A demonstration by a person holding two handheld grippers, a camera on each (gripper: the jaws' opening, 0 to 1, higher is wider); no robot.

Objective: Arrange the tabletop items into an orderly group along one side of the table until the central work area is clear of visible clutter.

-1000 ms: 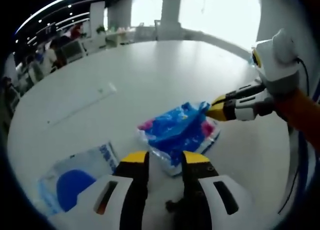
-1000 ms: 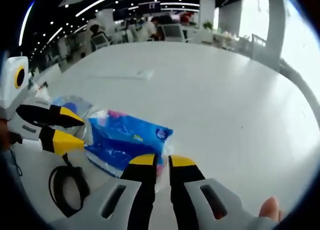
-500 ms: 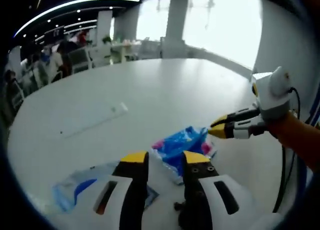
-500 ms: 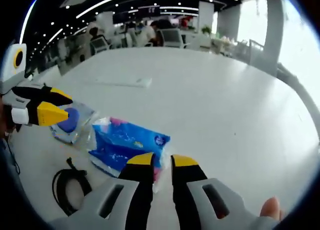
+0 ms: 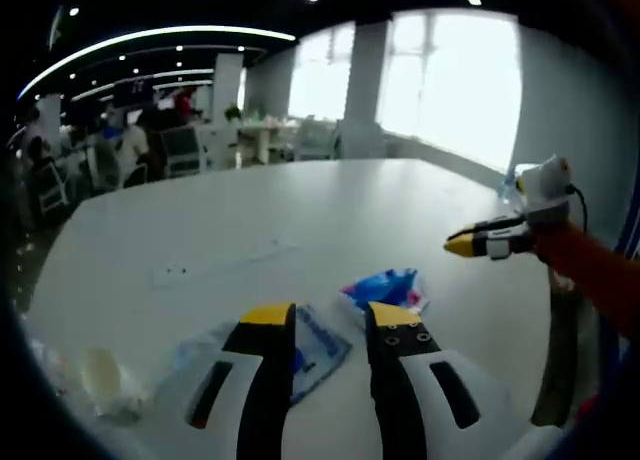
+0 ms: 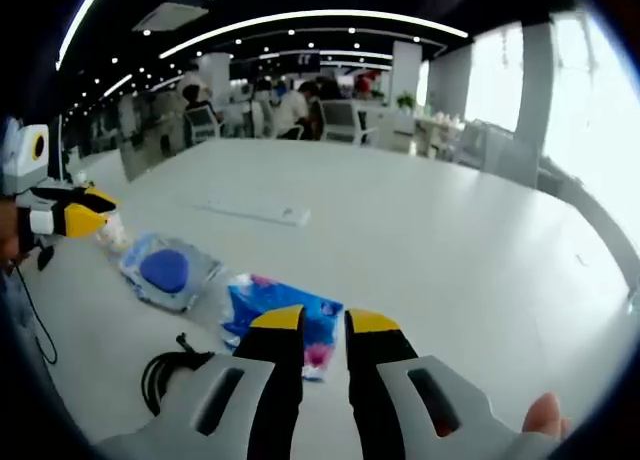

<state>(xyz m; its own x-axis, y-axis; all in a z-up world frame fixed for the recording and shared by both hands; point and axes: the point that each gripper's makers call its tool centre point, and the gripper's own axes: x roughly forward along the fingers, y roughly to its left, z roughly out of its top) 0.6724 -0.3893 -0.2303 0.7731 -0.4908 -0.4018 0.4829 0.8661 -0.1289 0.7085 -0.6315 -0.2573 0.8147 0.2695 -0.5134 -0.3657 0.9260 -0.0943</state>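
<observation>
Both tongs point(image 5: 318, 318) point(image 6: 326, 323) pulled back, released, empty; blue packet point(image 6: 285, 320) lies flat, long axis toward right tongs.

blue pouch point(image 6: 283, 322) partly behind right tool point(image 6: 325, 322), clear packet point(image 5: 312, 346) half hidden

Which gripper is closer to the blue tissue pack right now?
Right. The right gripper hangs just over the blue tissue pack; the left gripper is off beyond the clear pouch.
</observation>
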